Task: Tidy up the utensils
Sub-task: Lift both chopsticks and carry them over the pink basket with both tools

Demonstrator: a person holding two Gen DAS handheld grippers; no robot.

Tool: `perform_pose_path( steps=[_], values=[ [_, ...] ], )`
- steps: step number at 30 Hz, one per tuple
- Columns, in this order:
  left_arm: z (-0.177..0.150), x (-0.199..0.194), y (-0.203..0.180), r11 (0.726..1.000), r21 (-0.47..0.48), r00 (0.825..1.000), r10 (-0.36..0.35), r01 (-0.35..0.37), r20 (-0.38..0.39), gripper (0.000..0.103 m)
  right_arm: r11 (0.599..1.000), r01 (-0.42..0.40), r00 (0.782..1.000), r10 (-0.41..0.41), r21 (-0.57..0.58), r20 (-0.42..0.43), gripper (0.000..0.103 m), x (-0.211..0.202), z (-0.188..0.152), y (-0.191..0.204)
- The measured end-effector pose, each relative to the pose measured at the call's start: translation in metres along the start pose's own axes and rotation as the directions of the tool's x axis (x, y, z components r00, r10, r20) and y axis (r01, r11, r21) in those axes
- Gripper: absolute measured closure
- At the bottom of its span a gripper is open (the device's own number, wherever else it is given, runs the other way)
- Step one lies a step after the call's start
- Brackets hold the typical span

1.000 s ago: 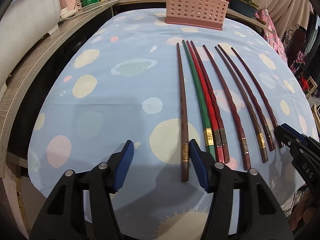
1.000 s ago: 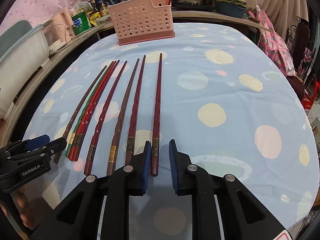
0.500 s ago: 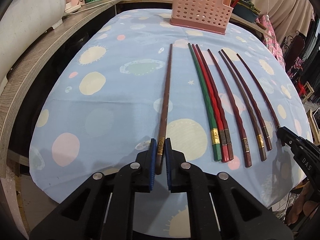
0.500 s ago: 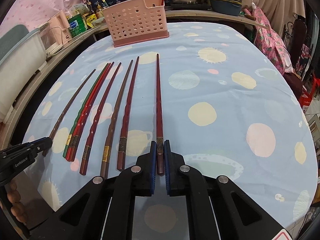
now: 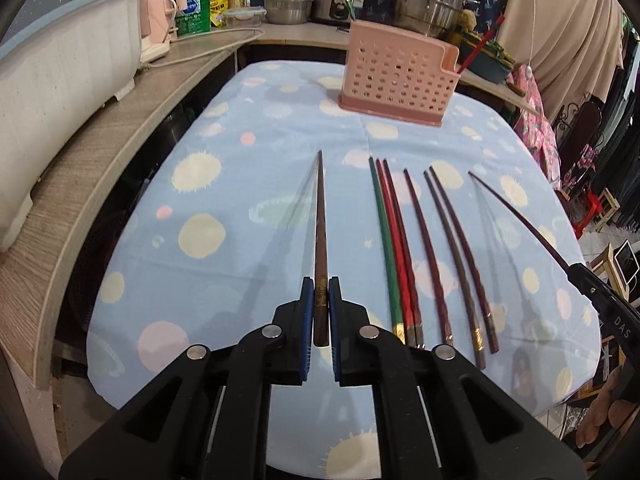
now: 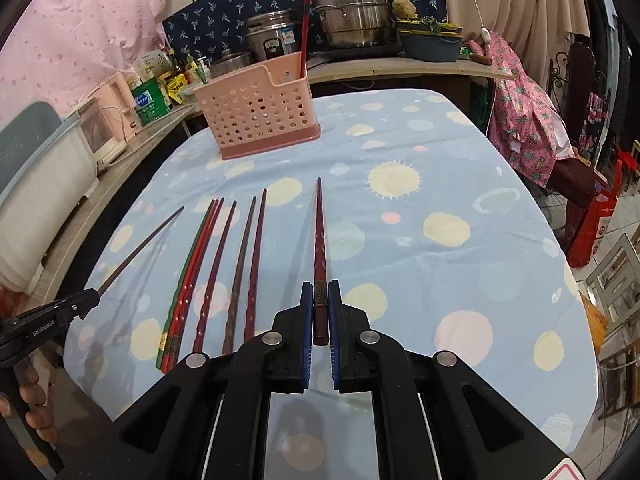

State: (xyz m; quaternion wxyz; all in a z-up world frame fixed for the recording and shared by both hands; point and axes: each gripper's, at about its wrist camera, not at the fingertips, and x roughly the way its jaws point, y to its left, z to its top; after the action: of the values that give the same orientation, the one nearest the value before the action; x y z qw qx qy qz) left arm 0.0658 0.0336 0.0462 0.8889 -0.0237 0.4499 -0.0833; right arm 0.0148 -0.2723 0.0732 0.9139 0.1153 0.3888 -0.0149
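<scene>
We had left gripper (image 5: 320,300) clamped on brown chopstick (image 5: 319,224), right gripper (image 6: 320,304) clamped on dark red chopstick (image 6: 319,232), both raised above tablecloth (image 6: 440,168). 6 chopsticks (image 5: 404,252) lay unsorted. Pink holder (image 5: 396,70) held 1 red chopstick (image 6: 305,28); most remained.

The table (image 5: 280,92) wore a matt cotton-looking cloth, smooth but for faint creases. The chopsticks (image 5: 416,248) along its near edge looked like lacquered wood, glossy, with dull metallic bands near their butts; some shafts were wavy-carved. The brown stick (image 5: 320,216) looked plainer, with a gold band. The red stick (image 6: 320,236) shone, dimpled along its length. Each gripper (image 5: 321,304) (image 6: 320,308) was matt black plastic with ribbed blue rubbery pads (image 5: 306,300) and bright metal rivets. The basket (image 5: 396,72) at the far edge was perforated pink plastic, slightly satin. Behind stood polished steel pots (image 6: 352,8) on a grainy wood-look counter (image 5: 104,136).
</scene>
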Motion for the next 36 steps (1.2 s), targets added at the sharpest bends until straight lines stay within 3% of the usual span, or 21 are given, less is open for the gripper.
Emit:
perform_pose_path(
  steps=[10, 23, 36],
  values=[
    [0.060, -0.021, -0.002, 1.000, -0.011, 0.995, -0.006, 0.008, 0.103, 0.096, 0.999, -0.027, 0.993, 0.024, 0.019, 0.116, 0.096, -0.021, 0.059, -0.002],
    [0.145, -0.041, -0.006, 0.999, -0.037, 0.976, -0.031, 0.040, 0.217, 0.096, 0.995, -0.085, 0.970, 0.069, 0.058, 0.233, 0.096, -0.026, 0.131, -0.005],
    [0.235, -0.062, -0.027, 0.993, -0.034, 0.939, -0.094, 0.112, 0.332, 0.096, 0.982, -0.170, 0.925, 0.131, 0.082, 0.357, 0.096, -0.028, 0.211, 0.001]
  ],
)
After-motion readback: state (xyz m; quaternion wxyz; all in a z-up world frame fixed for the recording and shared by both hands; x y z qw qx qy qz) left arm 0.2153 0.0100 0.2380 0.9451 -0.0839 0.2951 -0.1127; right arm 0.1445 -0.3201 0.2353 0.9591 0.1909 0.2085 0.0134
